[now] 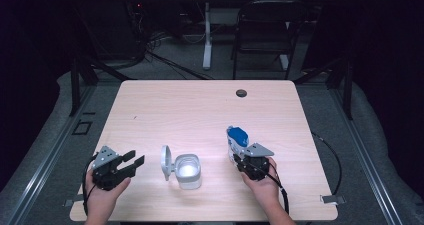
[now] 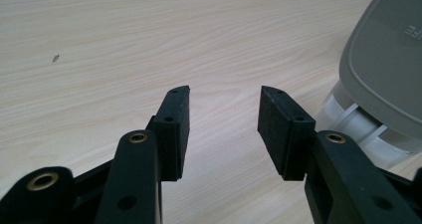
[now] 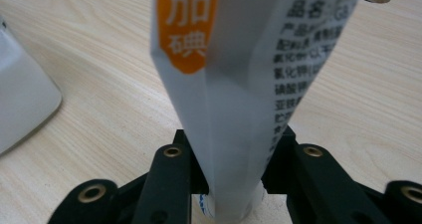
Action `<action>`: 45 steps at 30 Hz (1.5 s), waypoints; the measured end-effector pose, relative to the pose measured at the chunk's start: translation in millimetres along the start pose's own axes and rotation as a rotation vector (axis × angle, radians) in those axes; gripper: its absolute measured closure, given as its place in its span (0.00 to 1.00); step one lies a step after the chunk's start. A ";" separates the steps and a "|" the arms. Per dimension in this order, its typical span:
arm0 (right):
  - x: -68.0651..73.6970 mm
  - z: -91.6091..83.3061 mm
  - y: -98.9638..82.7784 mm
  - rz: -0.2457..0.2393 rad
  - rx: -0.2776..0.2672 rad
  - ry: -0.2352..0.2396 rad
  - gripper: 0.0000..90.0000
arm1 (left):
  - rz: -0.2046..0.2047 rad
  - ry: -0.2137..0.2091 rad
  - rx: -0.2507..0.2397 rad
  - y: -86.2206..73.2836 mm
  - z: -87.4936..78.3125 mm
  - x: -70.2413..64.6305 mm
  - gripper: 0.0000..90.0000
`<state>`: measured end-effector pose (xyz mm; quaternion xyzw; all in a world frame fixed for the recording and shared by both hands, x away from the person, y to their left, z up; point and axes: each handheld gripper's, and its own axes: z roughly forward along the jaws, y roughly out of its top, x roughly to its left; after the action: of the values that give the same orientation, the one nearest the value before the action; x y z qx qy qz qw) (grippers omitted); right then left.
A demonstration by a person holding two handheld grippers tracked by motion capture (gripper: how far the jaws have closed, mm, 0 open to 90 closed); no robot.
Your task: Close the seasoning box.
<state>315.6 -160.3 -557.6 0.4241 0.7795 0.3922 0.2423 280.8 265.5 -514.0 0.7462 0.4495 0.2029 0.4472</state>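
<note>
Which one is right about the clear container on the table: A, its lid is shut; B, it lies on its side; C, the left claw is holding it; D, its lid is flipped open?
D: the clear container stands upright with its grey lid hinged up on the left, and the left claw is open beside it, not holding it.

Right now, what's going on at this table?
A person sits at a wooden table with a gripper in each hand. The right gripper has a white and blue pouch with printed text between its jaws, close against both sides, standing on the table. The left gripper rests with open, empty jaws just left of a small clear container whose grey lid is flipped open. The pouch stands to the right of the container, apart from it.
</note>
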 end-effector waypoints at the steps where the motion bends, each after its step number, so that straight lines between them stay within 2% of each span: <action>1: 1.0 0.3 -1.2 0.013 -0.015 0.002 0.76 | -0.002 0.000 -0.001 -0.1 0.2 -0.1 0.63; 7: 2.5 -2.7 -4.3 -0.018 -0.004 0.006 0.73 | 0.000 -0.002 -0.006 -0.4 1.0 -1.3 0.63; 8: 4.0 -2.8 -5.2 -0.041 -0.003 0.001 0.70 | -0.001 -0.002 -0.006 -0.4 1.0 -1.4 0.63; 19: 9.7 -7.1 -7.6 -0.076 0.003 0.009 0.58 | 0.001 0.000 -0.008 -0.3 0.6 -0.8 0.63; 26: 9.7 -10.0 -11.1 -0.063 -0.001 0.005 0.54 | -0.003 0.000 -0.009 -0.6 0.8 -0.8 0.62; 45: 11.8 -19.6 -16.9 -0.032 -0.032 0.062 0.50 | -0.003 0.000 -0.010 -0.7 0.8 -1.1 0.62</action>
<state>287.6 -163.7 -560.7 0.3953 0.7868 0.4138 0.2311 280.5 264.3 -514.9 0.7433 0.4498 0.2045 0.4510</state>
